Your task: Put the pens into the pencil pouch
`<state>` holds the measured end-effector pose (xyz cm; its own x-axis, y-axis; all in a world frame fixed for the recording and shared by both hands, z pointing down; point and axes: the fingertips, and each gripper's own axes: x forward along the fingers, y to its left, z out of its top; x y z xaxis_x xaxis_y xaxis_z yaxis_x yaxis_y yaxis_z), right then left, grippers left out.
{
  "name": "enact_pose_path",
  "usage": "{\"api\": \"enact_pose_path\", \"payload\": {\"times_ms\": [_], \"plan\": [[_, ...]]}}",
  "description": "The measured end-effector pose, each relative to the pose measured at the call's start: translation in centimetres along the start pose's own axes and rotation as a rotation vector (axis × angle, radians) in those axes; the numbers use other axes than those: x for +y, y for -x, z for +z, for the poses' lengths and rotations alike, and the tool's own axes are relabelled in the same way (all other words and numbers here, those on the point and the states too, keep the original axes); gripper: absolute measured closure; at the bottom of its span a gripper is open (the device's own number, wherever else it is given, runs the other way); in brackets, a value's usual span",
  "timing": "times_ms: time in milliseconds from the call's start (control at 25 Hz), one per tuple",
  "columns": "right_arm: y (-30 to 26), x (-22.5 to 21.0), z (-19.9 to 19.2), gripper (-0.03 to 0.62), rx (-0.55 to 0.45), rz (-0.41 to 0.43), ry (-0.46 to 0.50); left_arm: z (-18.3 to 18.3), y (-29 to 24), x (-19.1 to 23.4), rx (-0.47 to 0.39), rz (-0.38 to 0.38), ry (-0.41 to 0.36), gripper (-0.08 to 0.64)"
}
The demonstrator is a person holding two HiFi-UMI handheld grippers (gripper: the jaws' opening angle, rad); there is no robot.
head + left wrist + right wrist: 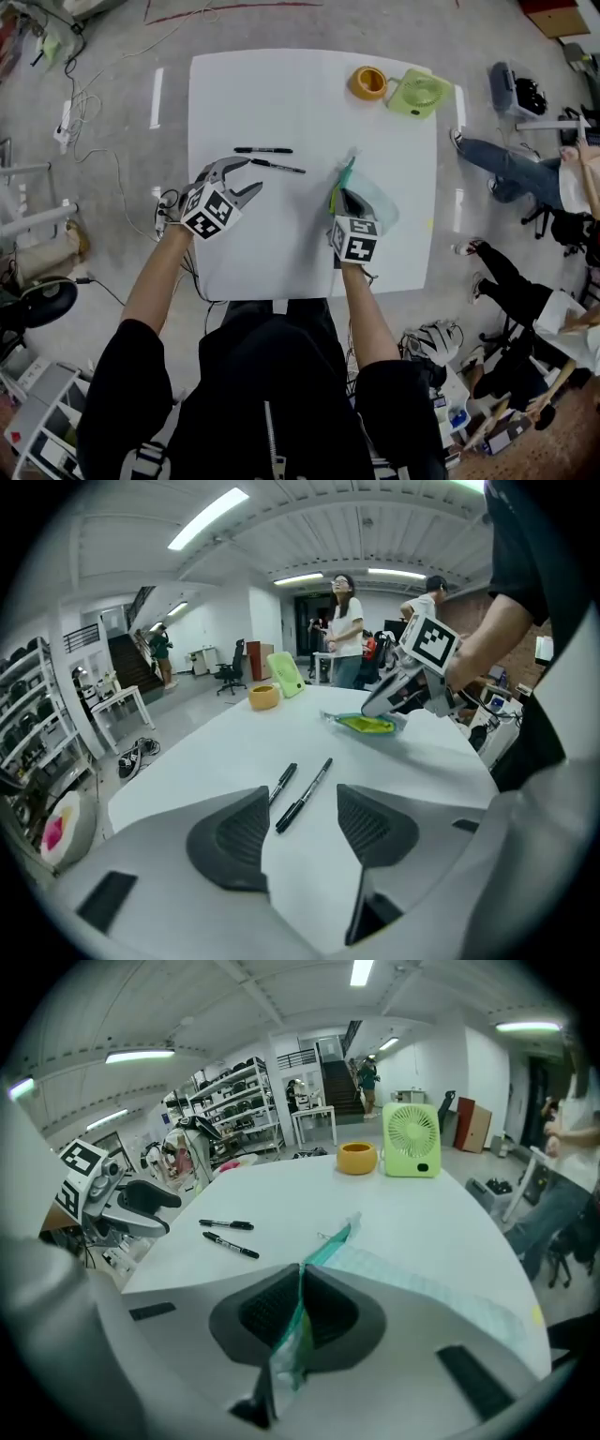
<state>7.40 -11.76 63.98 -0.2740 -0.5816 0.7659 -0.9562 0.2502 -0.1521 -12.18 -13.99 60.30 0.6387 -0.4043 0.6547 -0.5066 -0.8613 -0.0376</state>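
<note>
Two black pens lie on the white table (281, 94): one pen (263, 150) farther back, the other pen (277, 166) nearer and slanted. In the left gripper view both pens (302, 794) lie just beyond the jaws. My left gripper (246, 181) hangs open just left of them, nothing between its jaws. The pencil pouch (361, 202), clear with a green edge, lies right of centre. My right gripper (343, 201) is shut on the pouch's green edge (298, 1330), which is lifted off the table.
An orange tape roll (367, 82) and a green desk fan (419, 93) stand at the table's far right corner. People sit right of the table (525, 169). Cables run over the floor on the left (84, 112).
</note>
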Motion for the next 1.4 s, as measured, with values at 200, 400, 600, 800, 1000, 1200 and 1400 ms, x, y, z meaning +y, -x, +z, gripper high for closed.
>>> {"api": "enact_pose_path", "payload": {"times_ms": [200,400,600,800,1000,1200,1400], "plan": [[0.4,-0.1,0.2,0.565,-0.01,0.004,-0.009,-1.3,-1.5,0.1,0.057,-0.042,-0.056,0.327],[0.6,-0.1,0.3,0.565,-0.015,0.008,-0.019,-2.5,-3.1,1.1,0.103,-0.056,-0.065,0.345],[0.7,0.0,0.2,0.565,-0.017,0.015,-0.033,-3.7,-4.3,0.7,0.152,-0.095,-0.091,0.374],[1.0,-0.3,-0.4,0.565,-0.001,0.016,-0.032,-4.5,-5.3,0.7,0.188,-0.086,-0.118,0.407],[0.7,0.0,-0.7,0.565,0.005,0.03,-0.044,-5.2,-5.9,1.4,0.205,-0.079,-0.124,0.436],[0.6,-0.1,-0.7,0.565,0.001,0.037,-0.051,-5.1,-6.1,1.6,0.196,-0.078,-0.138,0.49],[0.5,-0.4,-0.3,0.565,-0.008,0.04,-0.048,-4.7,-6.0,1.3,0.182,-0.084,-0.16,0.506]]}}
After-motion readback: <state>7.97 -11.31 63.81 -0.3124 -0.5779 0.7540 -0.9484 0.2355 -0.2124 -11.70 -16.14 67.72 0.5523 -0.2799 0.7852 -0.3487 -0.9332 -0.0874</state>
